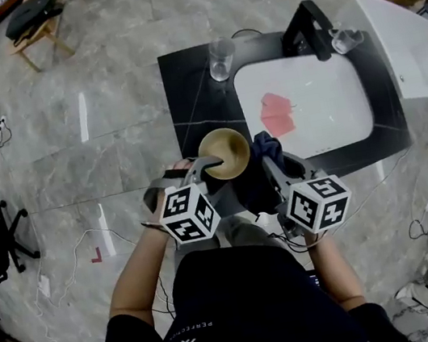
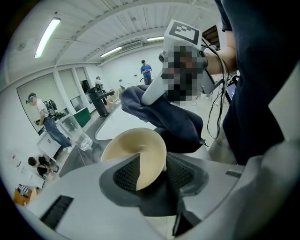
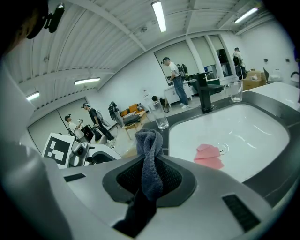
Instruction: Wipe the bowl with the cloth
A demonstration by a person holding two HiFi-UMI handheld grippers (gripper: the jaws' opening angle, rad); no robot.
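Two forearms reach forward from my body in the head view, elbows bent, both tongs close together near the sink's [image 1: 334, 108] near-left corner. My left gripper [image 1: 211, 163] pinches the bowl [image 1: 226, 147] by its near rim. My right gripper [image 1: 268, 161] is just to its right. Left gripper view: the pads clamp the tilted bowl's wall, with the cloth [image 2: 173, 123] just beyond. Right gripper view: the jaws press on the dark cloth, which is bunched upright between them.

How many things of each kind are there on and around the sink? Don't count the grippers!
bowl: 1
dark blue cloth: 1
pink folded piece: 1
clear glasses: 2
Total: 5
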